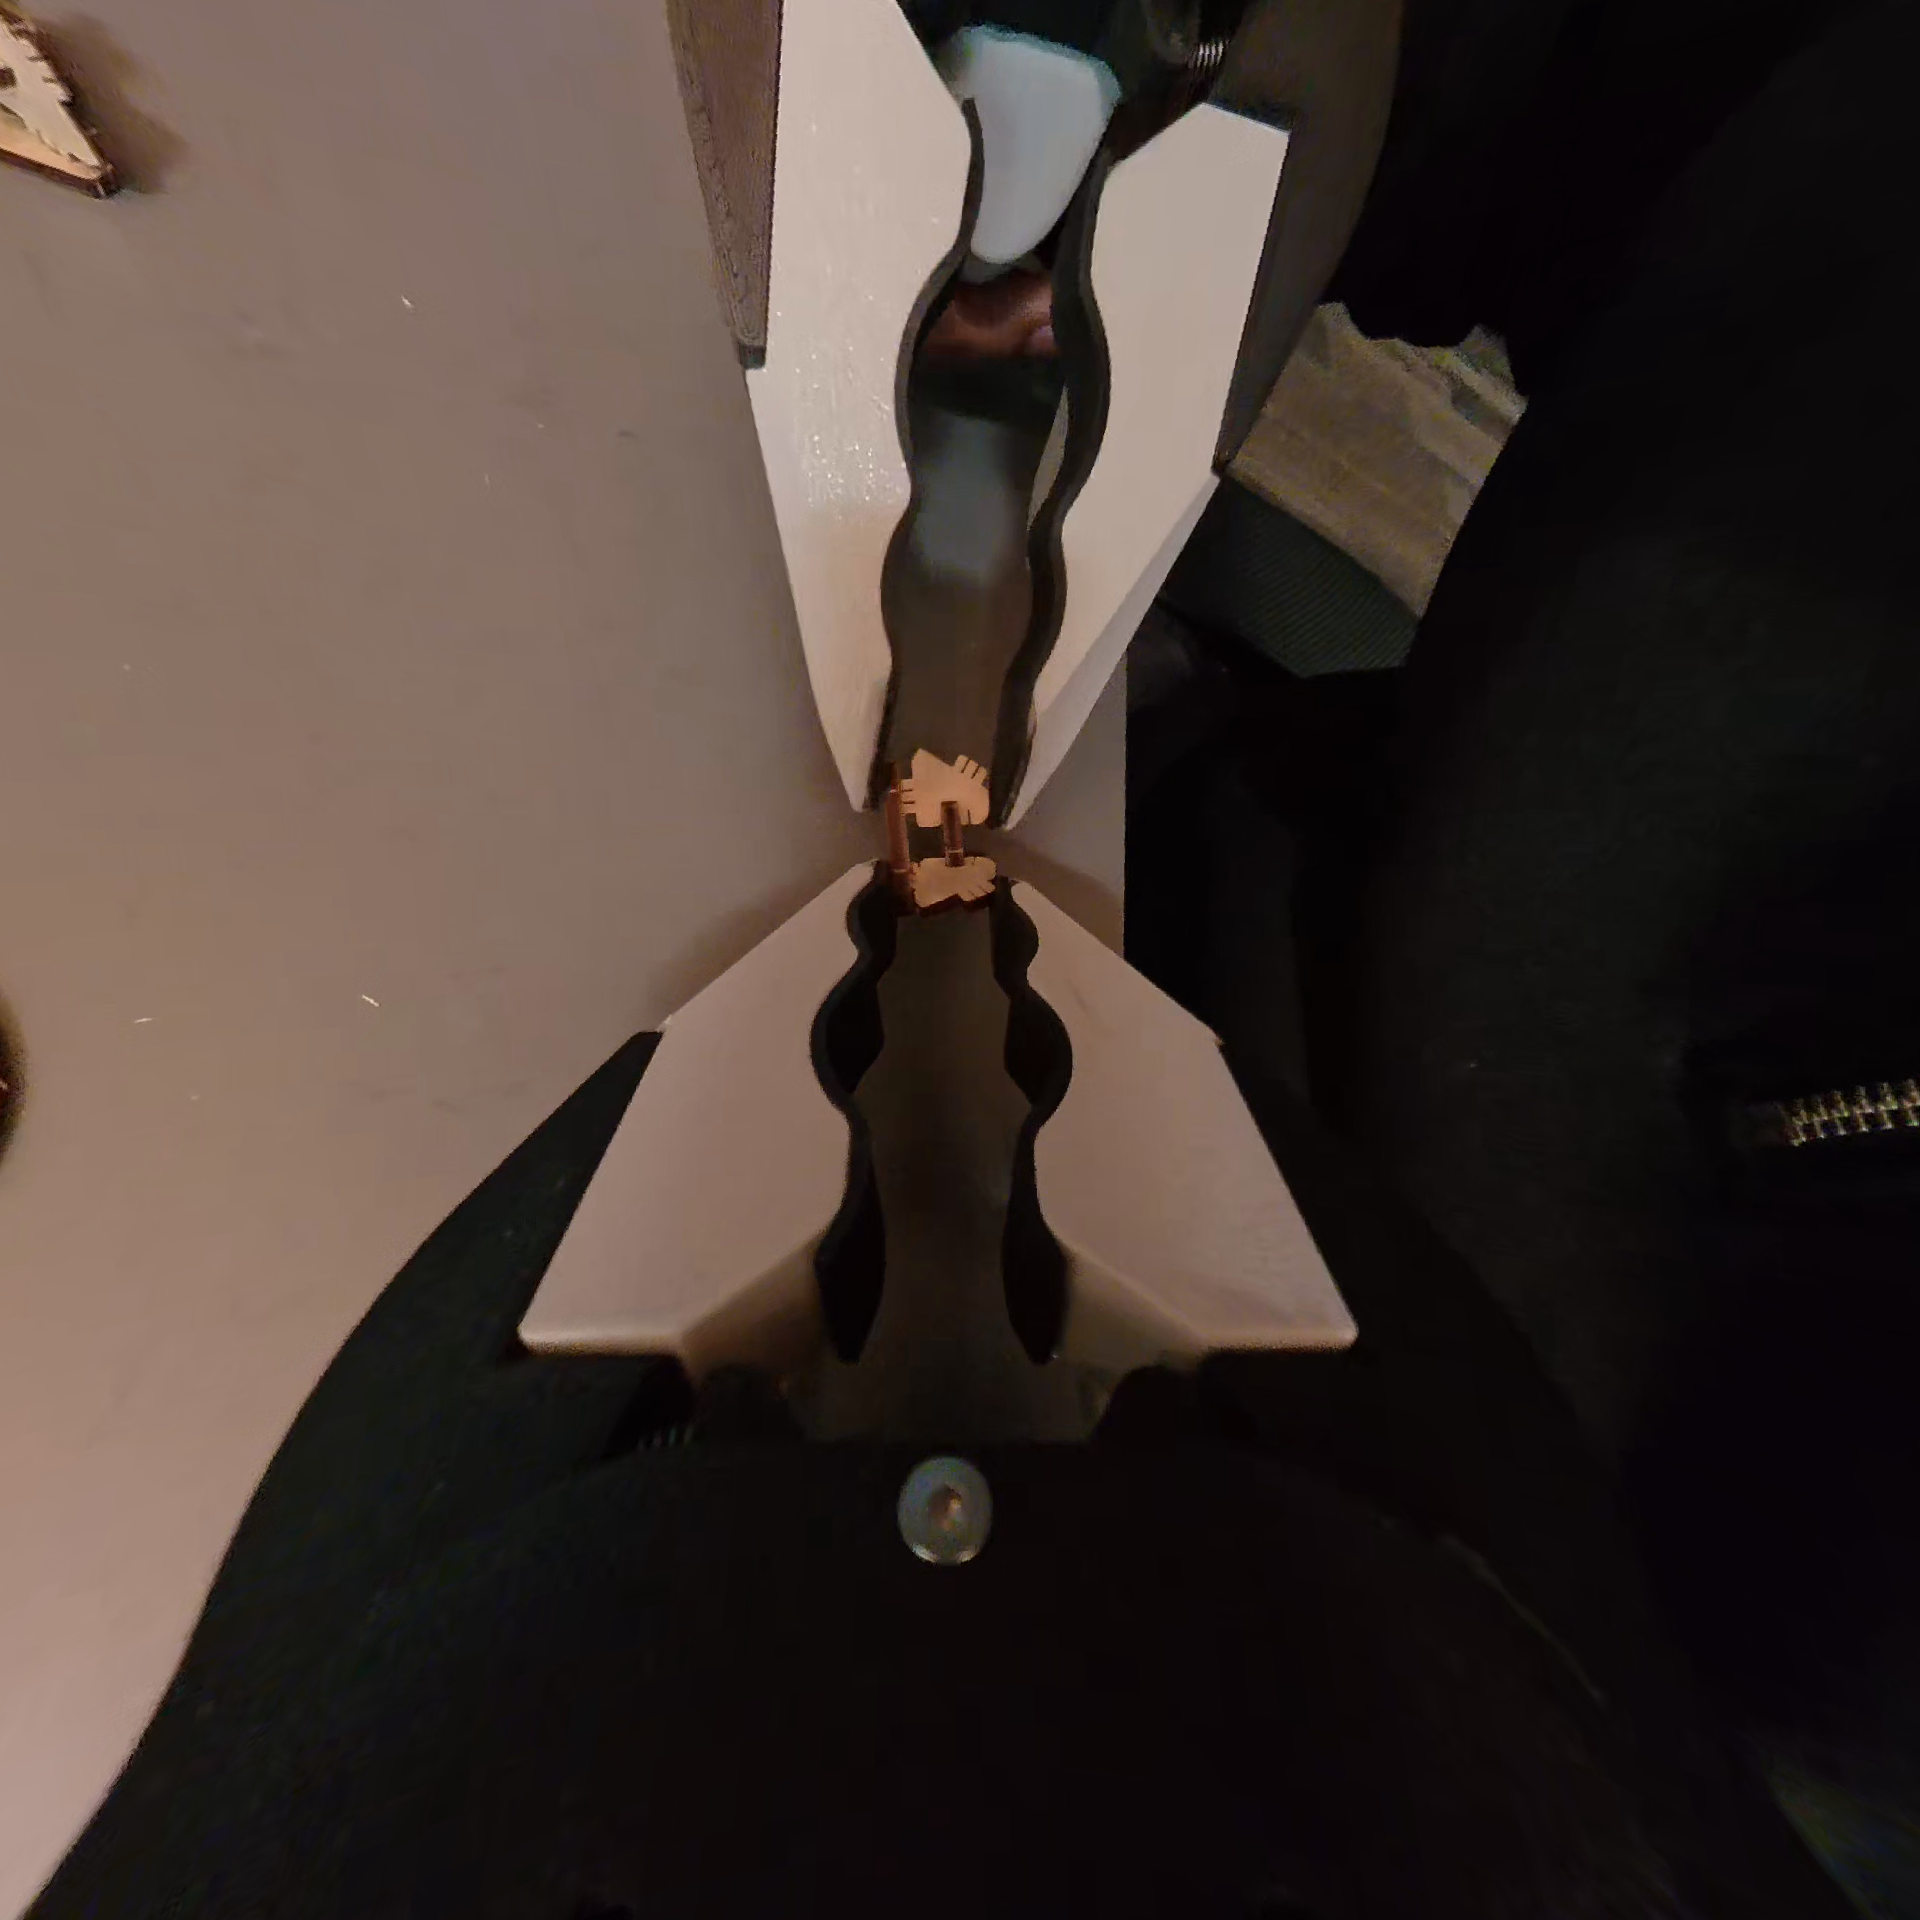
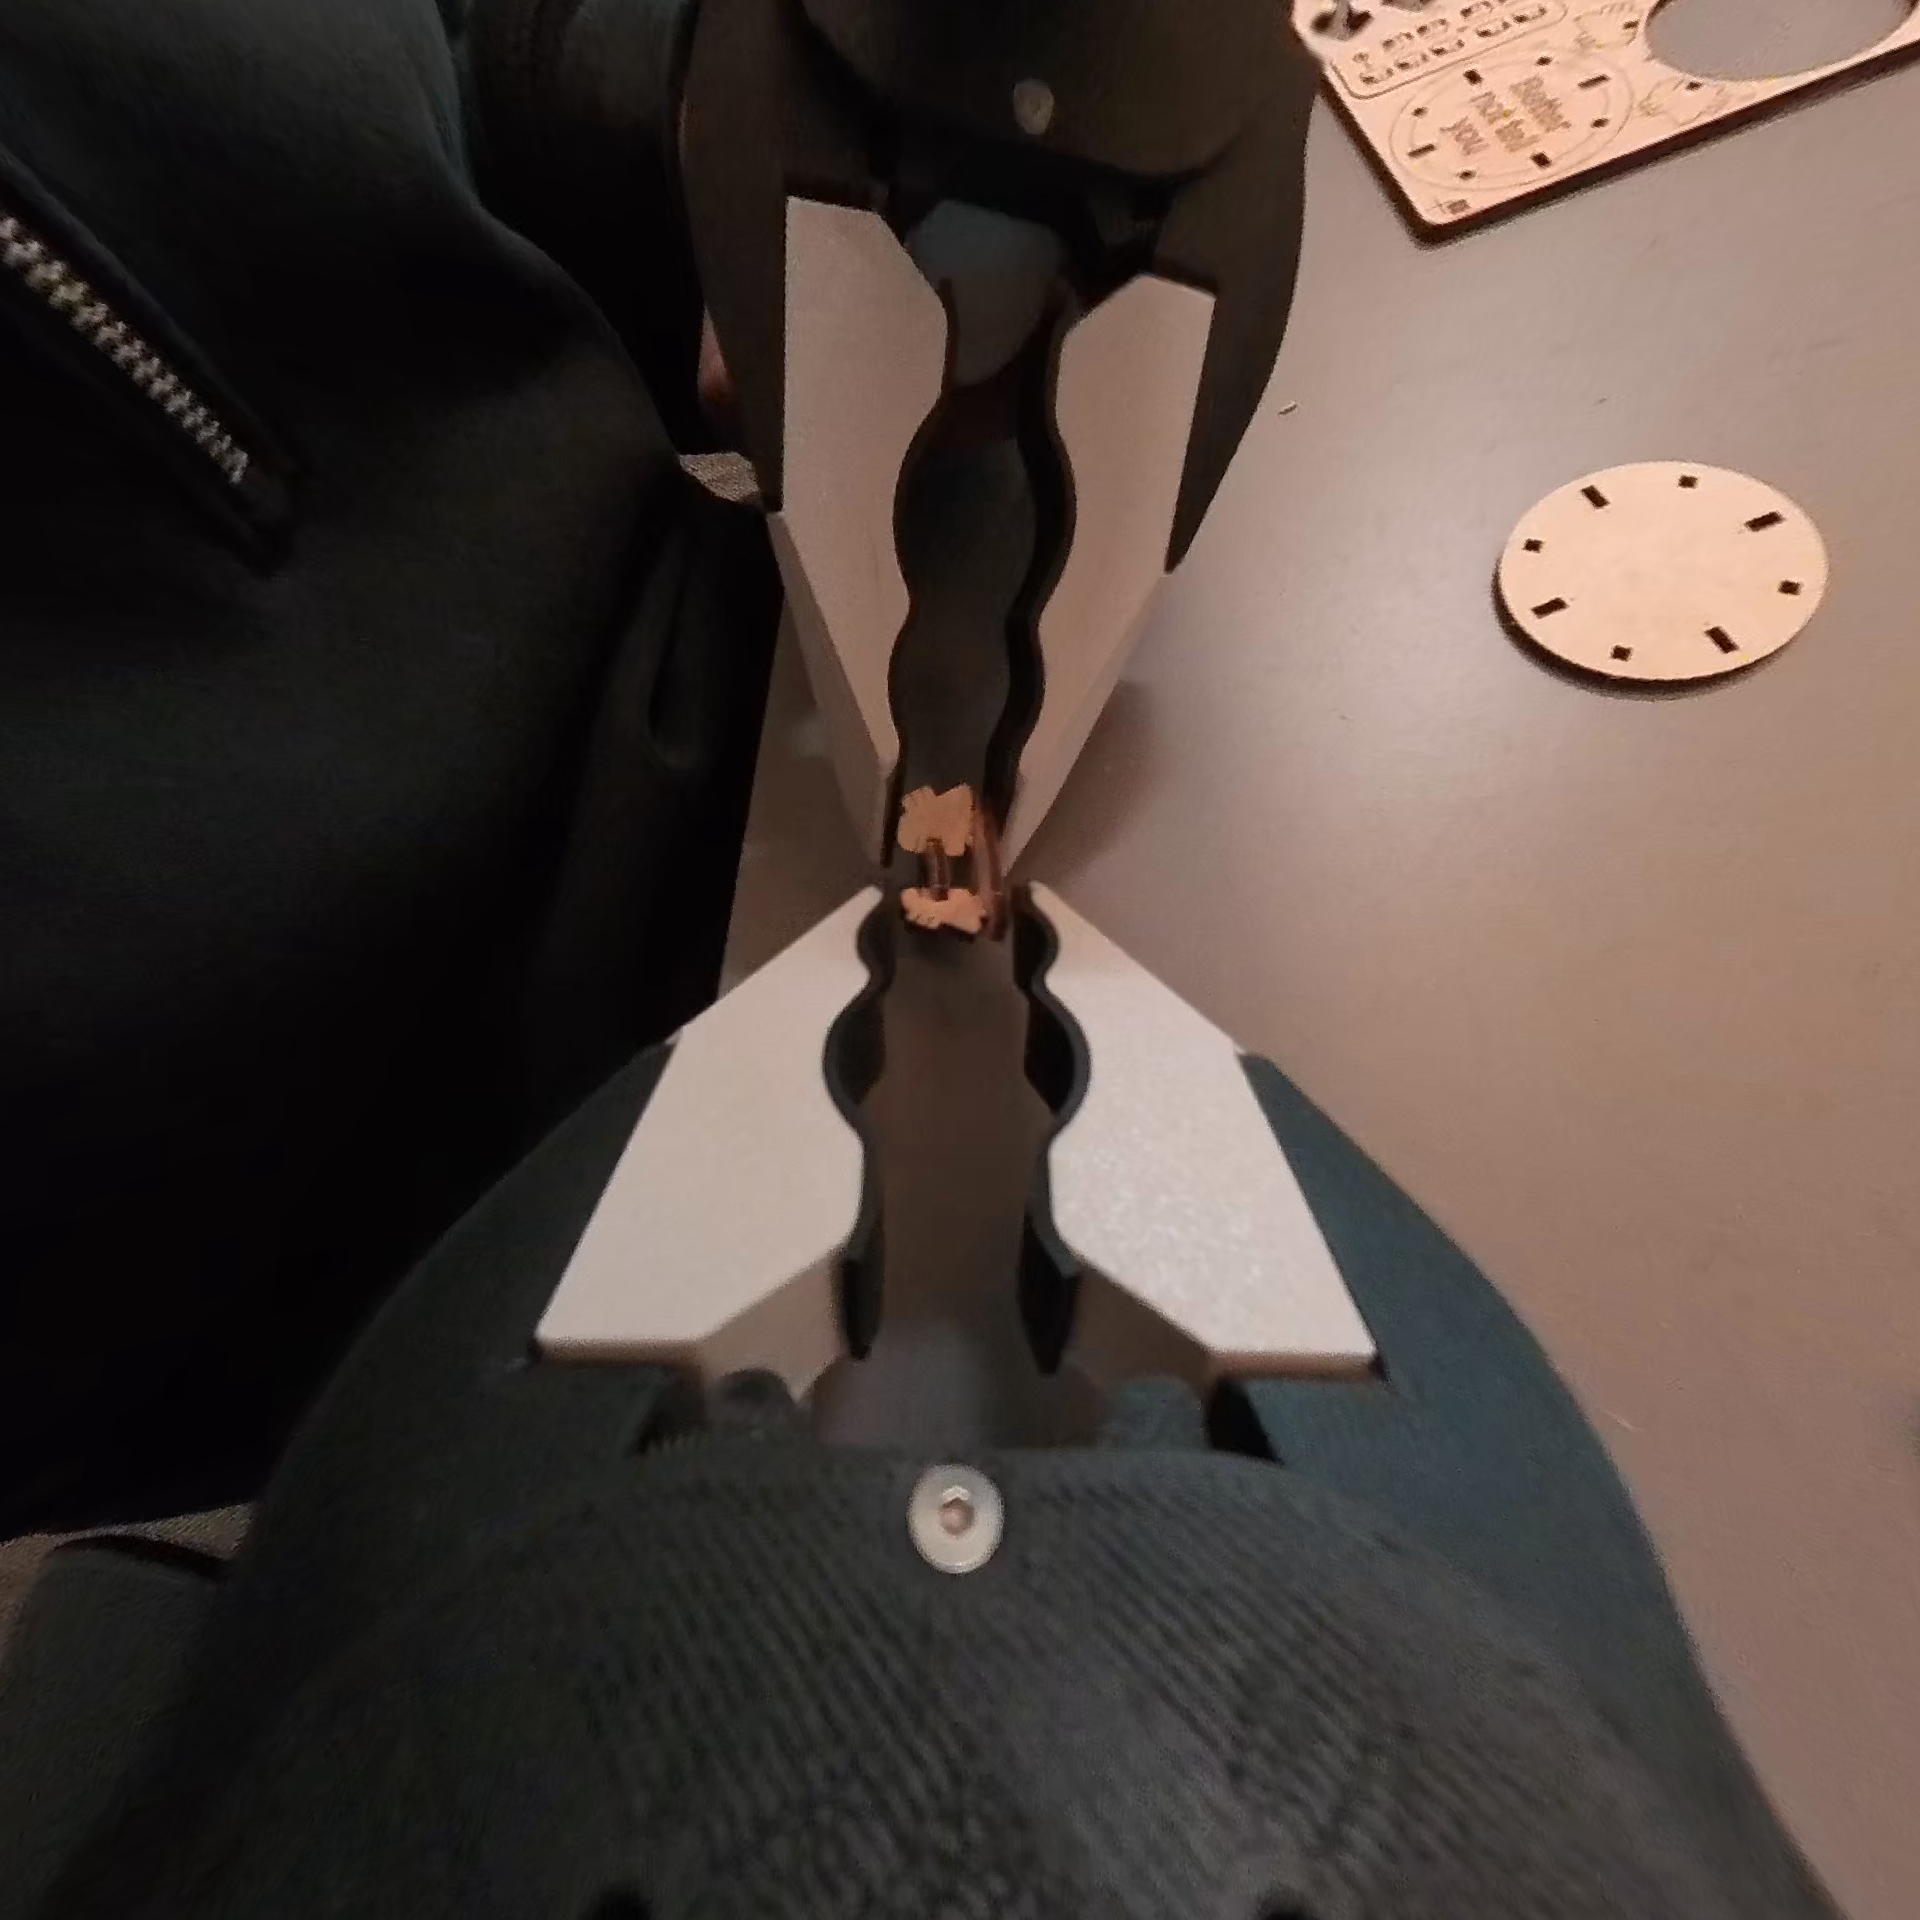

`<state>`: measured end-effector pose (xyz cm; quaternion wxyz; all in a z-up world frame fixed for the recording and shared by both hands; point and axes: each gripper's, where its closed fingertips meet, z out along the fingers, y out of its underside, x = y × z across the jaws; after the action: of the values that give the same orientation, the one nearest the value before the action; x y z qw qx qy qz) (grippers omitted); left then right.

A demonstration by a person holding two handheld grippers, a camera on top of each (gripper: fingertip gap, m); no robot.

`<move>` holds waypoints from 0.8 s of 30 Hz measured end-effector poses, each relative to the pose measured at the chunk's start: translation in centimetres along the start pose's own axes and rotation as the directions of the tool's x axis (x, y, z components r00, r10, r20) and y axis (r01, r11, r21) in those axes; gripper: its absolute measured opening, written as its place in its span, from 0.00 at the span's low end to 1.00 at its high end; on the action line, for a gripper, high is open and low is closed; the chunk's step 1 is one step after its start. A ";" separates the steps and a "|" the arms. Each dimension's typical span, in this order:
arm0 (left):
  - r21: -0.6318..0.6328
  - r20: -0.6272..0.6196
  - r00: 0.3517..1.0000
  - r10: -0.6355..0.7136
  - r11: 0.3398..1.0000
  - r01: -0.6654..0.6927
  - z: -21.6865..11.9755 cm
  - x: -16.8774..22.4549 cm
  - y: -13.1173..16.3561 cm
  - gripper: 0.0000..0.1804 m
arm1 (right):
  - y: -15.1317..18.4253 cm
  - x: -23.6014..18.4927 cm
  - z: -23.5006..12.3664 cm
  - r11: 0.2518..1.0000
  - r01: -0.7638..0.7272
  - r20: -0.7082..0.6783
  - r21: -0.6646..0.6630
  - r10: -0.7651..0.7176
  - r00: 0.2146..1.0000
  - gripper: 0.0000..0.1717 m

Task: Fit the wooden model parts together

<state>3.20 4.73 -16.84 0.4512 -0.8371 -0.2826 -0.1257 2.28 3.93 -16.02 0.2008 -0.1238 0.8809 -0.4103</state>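
Small wooden assembly: clamped tip to tip by left gripper and right gripper, over worktop edge. Slotted wooden disc, engraved sheet: well apart.

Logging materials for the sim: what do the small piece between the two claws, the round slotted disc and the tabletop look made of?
Small tan piece: thin laser-cut plywood, likely; pale faces, dark brown edges. Round slotted disc: the same pale matte plywood, likely, with cut slots. Grey tabletop: smooth matte laminate or painted board; can't tell which.
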 end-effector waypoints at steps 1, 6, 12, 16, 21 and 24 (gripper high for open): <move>0.003 -0.004 1.000 -0.002 1.000 0.002 0.0 0.0 0.0 0.10 | 0.0 0.0 0.0 1.000 -0.002 0.005 0.006 0.002 1.000 0.11; 0.012 -0.020 1.000 -0.009 1.000 0.010 -0.1 -0.1 -0.1 0.10 | -0.1 0.1 0.0 0.999 -0.019 0.018 0.029 0.019 1.000 0.11; 0.016 -0.030 0.999 -0.016 1.000 0.016 -0.1 -0.1 -0.1 0.10 | 0.0 0.1 0.0 0.998 -0.041 0.038 0.040 0.039 0.998 0.11; 0.013 -0.040 0.999 -0.020 1.000 0.021 -0.1 0.0 -0.1 0.10 | 0.0 0.0 0.0 0.998 -0.045 0.065 0.032 0.042 0.997 0.11; 0.012 -0.049 0.998 -0.026 1.000 0.026 -0.1 0.0 -0.1 0.10 | 0.0 0.0 0.1 0.999 -0.032 0.081 0.023 0.030 0.996 0.11; 0.009 -0.052 0.998 -0.021 1.000 0.021 -0.1 0.0 -0.1 0.10 | 0.0 -0.1 0.1 1.000 -0.016 0.093 0.016 0.014 0.996 0.10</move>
<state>3.18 4.69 -16.72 0.4611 -0.8284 -0.2801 -0.1508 2.38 3.94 -16.07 0.2455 -0.1342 0.8681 -0.4101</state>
